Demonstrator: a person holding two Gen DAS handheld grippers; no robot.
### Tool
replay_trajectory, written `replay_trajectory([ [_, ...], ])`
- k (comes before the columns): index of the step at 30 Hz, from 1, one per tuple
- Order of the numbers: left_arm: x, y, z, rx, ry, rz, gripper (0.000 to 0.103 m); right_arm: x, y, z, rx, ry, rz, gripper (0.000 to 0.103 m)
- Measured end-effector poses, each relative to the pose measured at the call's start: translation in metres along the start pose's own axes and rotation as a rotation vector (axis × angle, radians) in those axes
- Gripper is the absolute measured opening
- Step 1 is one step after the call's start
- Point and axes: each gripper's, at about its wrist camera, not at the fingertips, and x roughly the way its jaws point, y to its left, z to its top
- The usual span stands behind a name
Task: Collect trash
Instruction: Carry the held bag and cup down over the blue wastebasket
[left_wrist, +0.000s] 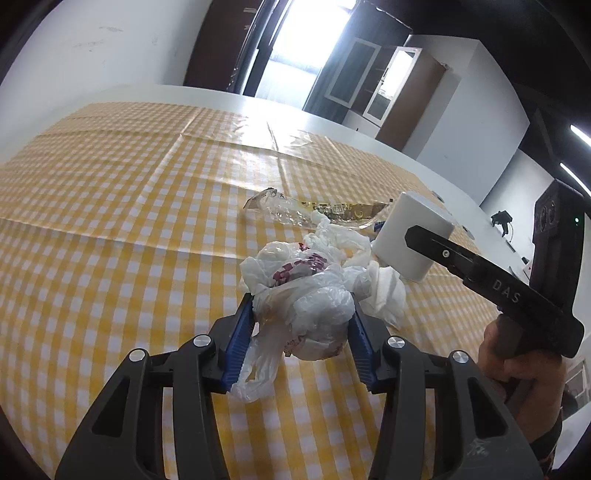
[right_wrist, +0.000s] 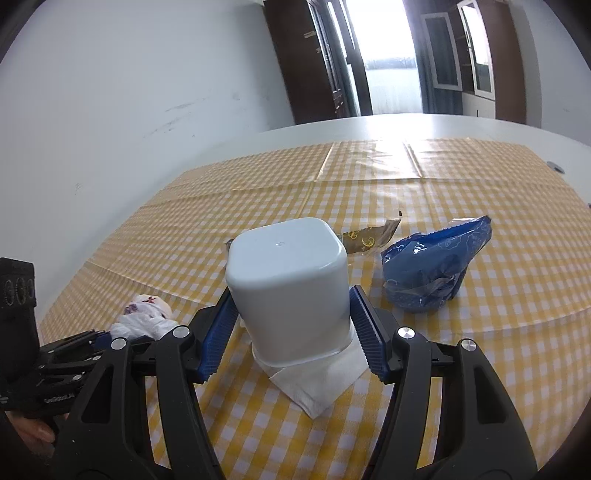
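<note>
two grippers: both reach in from the bottom edge of their own views, angled down at a table under a yellow-and-white checked cloth (left_wrist: 122, 206).
left gripper (left_wrist: 303, 306): lower centre of its view; its blue ribbed pads (left_wrist: 240, 339) press on either side of a crumpled white plastic bag (left_wrist: 306, 295) with dark red print, so it is gripping the bag.
right gripper (right_wrist: 293, 306): lower centre of its view; its blue pads (right_wrist: 218, 339) sit against both sides of an upturned white tub (right_wrist: 291, 284), clamped on it.
right hand (left_wrist: 517, 373): seen at the right edge of the left view, wrapped round the black handle.
tub position: bottom up, its rim down over a folded white napkin (right_wrist: 317, 384) that sticks out toward the lower edge.
trash count: one held bag, one crumpled white wad (left_wrist: 384, 291) just right of it, one clear wrapper (left_wrist: 280, 210) with a gold-brown printed strip at centre of the left view, one blue crinkled packet (right_wrist: 436, 269) to the right of the tub in the right view.
tub count: one.
writing: "das" reads on the black arm of the right gripper in the left view; the print on the bag and the wrappers is too small to read.
backdrop: white wall, dark cabinets (right_wrist: 303, 62) and a bright doorway at the top.
</note>
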Motion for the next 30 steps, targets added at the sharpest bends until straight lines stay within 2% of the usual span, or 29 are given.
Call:
replay_trajectory([
  [7,-0.054,-0.011,-0.029,0.005,-0.057,0.003,0.047,-0.059,0.042,-0.025,-0.057,-0.042,-0.021,0.058],
  [16,-0.100,-0.025,-0.064,0.033,-0.094,0.000,0.047,-0.105,0.068,-0.068,-0.092,-0.056,-0.030,0.058],
  [25,-0.136,-0.034,-0.096,0.049,-0.118,-0.007,0.047,-0.131,0.068,-0.103,-0.076,-0.062,-0.027,0.058],
  [30,-0.147,-0.051,-0.125,0.109,-0.096,-0.025,0.047,-0.145,0.070,-0.126,-0.107,-0.061,-0.024,0.058],
])
